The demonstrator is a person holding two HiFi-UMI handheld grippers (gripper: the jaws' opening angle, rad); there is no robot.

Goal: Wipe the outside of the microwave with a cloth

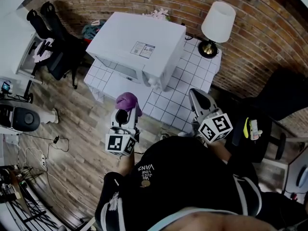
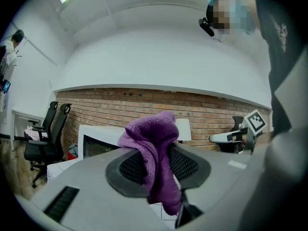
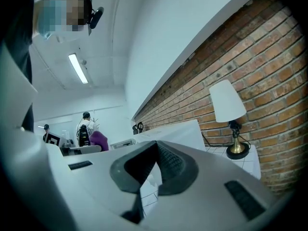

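Microwave (image 1: pixel 137 44) — white and boxy — sits on the white-tiled counter (image 1: pixel 192 66) at about 12 o'clock from the person, with a brick wall behind it. The purple cloth (image 1: pixel 126 100) is not on it. It is bunched in the left tongs (image 1: pixel 126 107), which are clenched on it, a fold drooping below the jaws. They hang near the counter's near edge at the microwave's 6 o'clock, apart from it. The right tongs (image 1: pixel 196 94) are pressed together with nothing between them, held at the microwave's 4 o'clock. A lamp (image 1: pixel 217 23) with a white shade stands on the counter at 1 o'clock — just beside the microwave. Black chairs (image 1: pixel 53 32) stand at 10 o'clock.
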